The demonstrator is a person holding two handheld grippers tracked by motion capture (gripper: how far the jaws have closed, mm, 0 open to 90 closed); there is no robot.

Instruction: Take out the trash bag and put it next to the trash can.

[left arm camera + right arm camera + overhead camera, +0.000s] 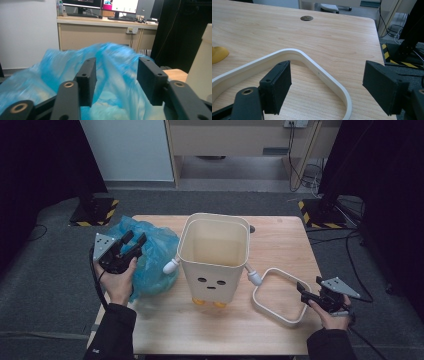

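A cream bin (212,265) with a face, small arms and yellow feet stands upright and empty at the middle of the wooden table (280,235). Left of it lies a crumpled blue plastic bag (155,255). My left gripper (134,239) hovers over the bag's left side. Its jaws stand apart in the left gripper view (116,75), with the blue bag (112,57) just beyond them and no pad pressing on it. A cream ring-shaped frame (272,307) lies flat to the right of the bin. My right gripper (309,284) is open at that frame's right edge, and the frame's rim (294,53) runs between the jaws (328,75).
The bin's wall (200,62) rises at the right edge of the left gripper view. One yellow foot (218,53) shows at the left of the right gripper view. A cable hole (306,18) sits in the tabletop. Black stands with striped bases (95,210) flank the table on the floor.
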